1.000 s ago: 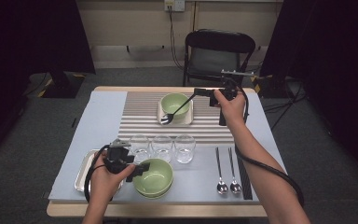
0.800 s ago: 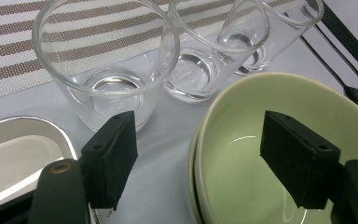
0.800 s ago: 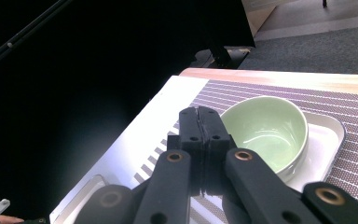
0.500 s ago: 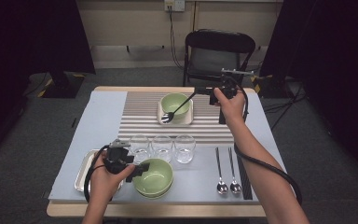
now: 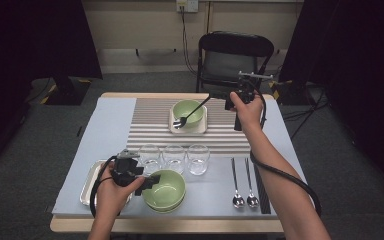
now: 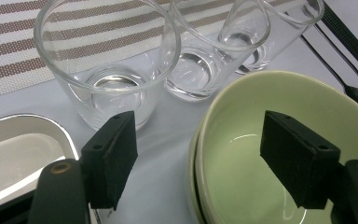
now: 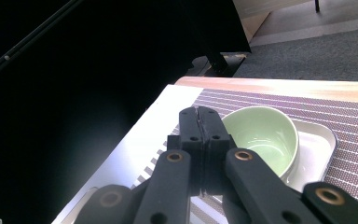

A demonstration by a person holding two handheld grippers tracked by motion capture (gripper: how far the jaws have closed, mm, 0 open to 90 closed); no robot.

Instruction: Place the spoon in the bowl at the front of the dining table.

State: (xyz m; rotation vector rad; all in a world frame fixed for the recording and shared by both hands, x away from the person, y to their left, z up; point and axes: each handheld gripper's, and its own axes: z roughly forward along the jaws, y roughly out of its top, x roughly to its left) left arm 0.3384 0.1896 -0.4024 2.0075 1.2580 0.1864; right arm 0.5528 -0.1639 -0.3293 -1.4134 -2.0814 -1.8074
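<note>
Jaws of right gripper [image 5: 228, 102] clenched on thin black handle of fork [image 5: 192, 112], dark tines dipping into far green bowl [image 5: 190, 111]. Jaws of left gripper [image 6: 200, 158] released, straddling rim of near green bowl [image 6: 279, 154]: pale glossy green, stacked on a second one, sitting at tabletop's near edge, beside metal tray [image 6: 14, 149], just before three glasses [image 6: 107, 60].

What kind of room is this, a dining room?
More likely a lab or studio staged for recording: a table set with bowls, glasses and spoons, dark curtains at the sides, and a lone folding chair.
</note>
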